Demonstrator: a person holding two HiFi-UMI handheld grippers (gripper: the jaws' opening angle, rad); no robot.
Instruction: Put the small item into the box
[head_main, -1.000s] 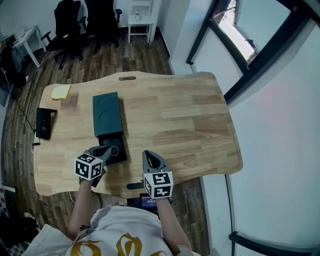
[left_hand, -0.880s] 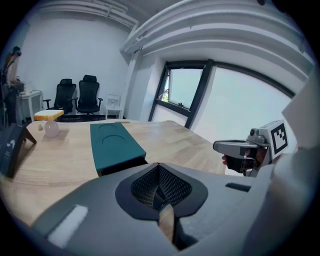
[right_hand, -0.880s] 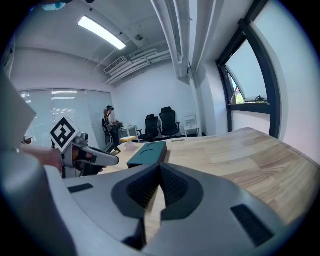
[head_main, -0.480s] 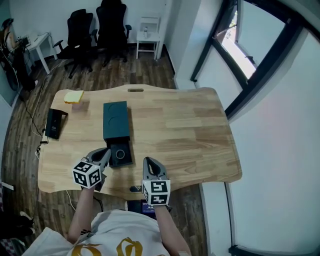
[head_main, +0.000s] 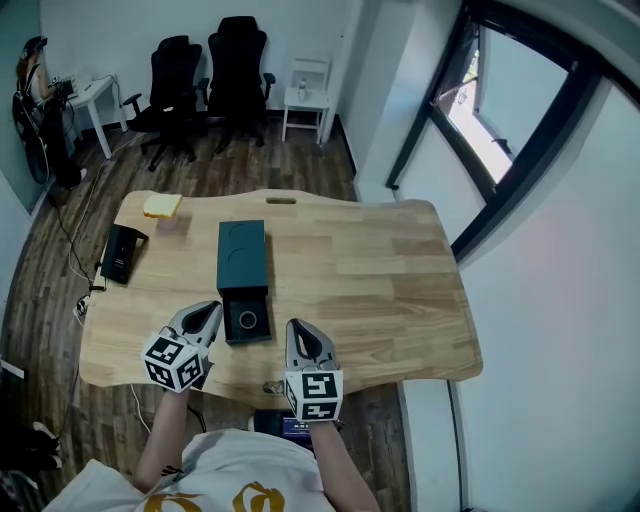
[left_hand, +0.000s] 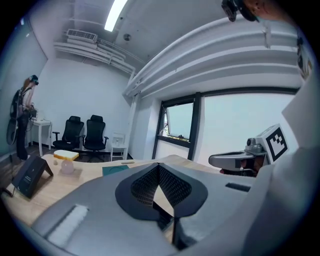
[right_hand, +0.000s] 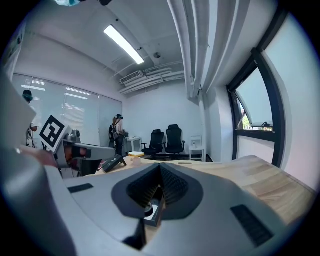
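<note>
A long dark teal box (head_main: 243, 252) with two round recesses lies on the wooden table (head_main: 380, 270). In front of it stands a small black open box (head_main: 247, 318) with a ring-shaped thing inside; it also shows below the jaws in the right gripper view, as a black box (right_hand: 151, 212). A small pinkish item (head_main: 172, 224) sits at the far left beside a yellow block (head_main: 161, 206). My left gripper (head_main: 208, 311) is just left of the black box, shut and empty. My right gripper (head_main: 296, 331) is to the box's right near the front edge, also shut and empty.
A black stand-up device (head_main: 124, 252) rests at the table's left edge. Office chairs (head_main: 210, 70) and a white side table (head_main: 308, 100) stand beyond the table. A window wall (head_main: 500, 150) runs along the right. The pinkish item (left_hand: 66, 166) and the device (left_hand: 32, 172) show in the left gripper view.
The head view has tilted up, so the table sits lower in the frame and more of the room shows. Both grippers stay shut near the front edge beside the black box.
</note>
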